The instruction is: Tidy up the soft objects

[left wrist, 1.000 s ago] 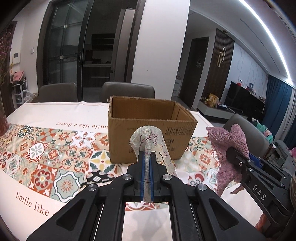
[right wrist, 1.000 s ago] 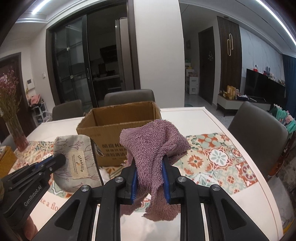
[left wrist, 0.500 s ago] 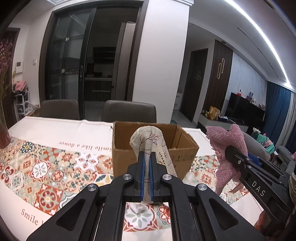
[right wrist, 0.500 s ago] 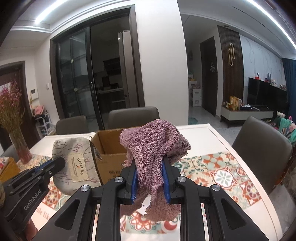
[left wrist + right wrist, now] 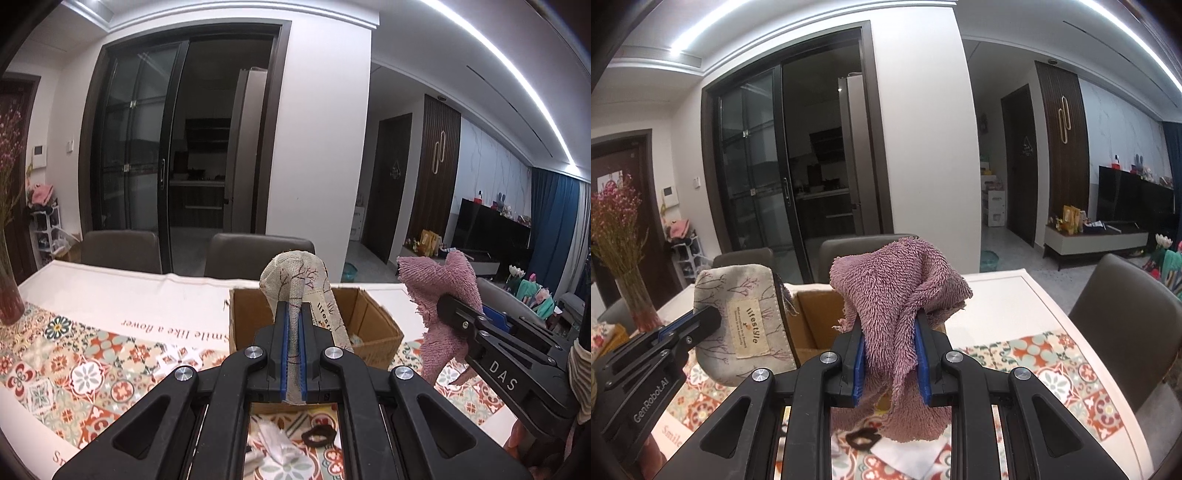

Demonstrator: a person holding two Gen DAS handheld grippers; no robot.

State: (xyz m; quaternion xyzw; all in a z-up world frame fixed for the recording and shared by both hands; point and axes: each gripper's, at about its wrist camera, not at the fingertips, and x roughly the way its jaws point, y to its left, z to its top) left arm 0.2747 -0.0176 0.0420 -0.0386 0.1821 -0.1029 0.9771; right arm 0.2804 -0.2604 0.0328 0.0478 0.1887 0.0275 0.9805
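Two grippers, two soft items, one cardboard box (image 5: 373, 325) on the worktop (image 5: 122, 299). Left gripper (image 5: 292, 334) marked "GenRobot.AI", clamped on one beige pouch (image 5: 295, 280) labelled "lifestyle", held above the near edge of the box. Right gripper (image 5: 891, 354) marked "DAS", clamped on one purple terry cloth (image 5: 897, 291), raised just right of the pouch. Tablecloth (image 5: 88, 369) printed "Smile like a flower". One dark ring (image 5: 318, 438) below on the cloth.
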